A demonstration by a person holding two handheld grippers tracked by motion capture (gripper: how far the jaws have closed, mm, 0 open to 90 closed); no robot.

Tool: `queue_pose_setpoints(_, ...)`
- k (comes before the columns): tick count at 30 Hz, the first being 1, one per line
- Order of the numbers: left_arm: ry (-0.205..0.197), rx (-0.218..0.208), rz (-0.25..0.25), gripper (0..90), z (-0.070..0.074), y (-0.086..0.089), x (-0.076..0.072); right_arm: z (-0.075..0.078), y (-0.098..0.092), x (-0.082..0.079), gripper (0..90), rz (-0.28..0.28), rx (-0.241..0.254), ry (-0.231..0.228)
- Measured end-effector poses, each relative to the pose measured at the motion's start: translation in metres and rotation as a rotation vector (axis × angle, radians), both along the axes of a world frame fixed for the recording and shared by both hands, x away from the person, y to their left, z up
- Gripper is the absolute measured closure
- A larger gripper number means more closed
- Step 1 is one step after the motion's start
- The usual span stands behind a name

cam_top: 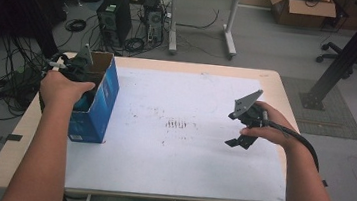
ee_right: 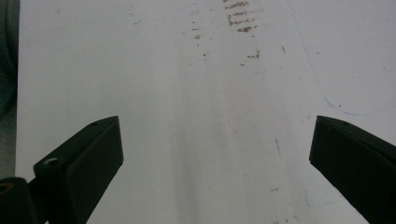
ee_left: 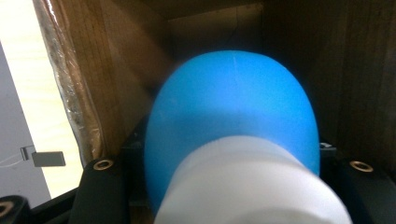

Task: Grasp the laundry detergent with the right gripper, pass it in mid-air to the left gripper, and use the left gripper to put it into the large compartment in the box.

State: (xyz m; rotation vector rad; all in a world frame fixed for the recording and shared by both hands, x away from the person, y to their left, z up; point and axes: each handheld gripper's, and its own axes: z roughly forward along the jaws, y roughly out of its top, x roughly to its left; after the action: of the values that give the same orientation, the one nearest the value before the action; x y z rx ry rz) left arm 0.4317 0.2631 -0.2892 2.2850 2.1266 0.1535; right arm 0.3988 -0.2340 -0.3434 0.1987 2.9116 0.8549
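My left gripper (cam_top: 78,70) reaches down into an open-topped blue cardboard box (cam_top: 99,103) at the table's left edge. In the left gripper view a round blue object with a white end (ee_left: 233,121) sits between the black jaws, which are shut on it, with the box's brown inner walls (ee_left: 116,70) around it. At the right of the table my right gripper (cam_top: 236,142) hovers low over the white sheet (cam_top: 176,150). In the right gripper view its jaws (ee_right: 217,154) stand wide open with nothing between them.
The white sheet carries brown smudges (cam_top: 176,124) near its middle. The wooden table edge (cam_top: 9,163) shows at the left. On the floor behind are computer towers (cam_top: 113,18) with tangled cables, a desk and a cardboard box (cam_top: 302,8).
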Motion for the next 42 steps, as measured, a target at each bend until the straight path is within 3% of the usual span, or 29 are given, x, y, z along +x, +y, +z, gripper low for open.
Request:
queue_pose_setpoints(21, -0.016, 0.007, -0.007, 32.2, 0.005, -0.001, -0.002, 0.001, 0.000, -0.001, 2.8, 0.002, 0.005, -0.013)
queue_pose_setpoints(32, -0.035, 0.023, -0.003, 31.7, 0.018, -0.003, -0.006, 0.002, 0.001, -0.002, 2.8, 0.005, 0.011, -0.017)
queue_pose_setpoints(36, -0.059, 0.033, 0.000, 30.9, 0.026, -0.002, -0.009, 0.002, 0.001, -0.002, 2.8, 0.004, 0.010, -0.018)
queue_pose_setpoints(42, -0.077, 0.051, -0.003, 21.8, 0.039, -0.001, -0.013, 0.002, 0.001, -0.002, 2.7, 0.003, 0.015, -0.027)
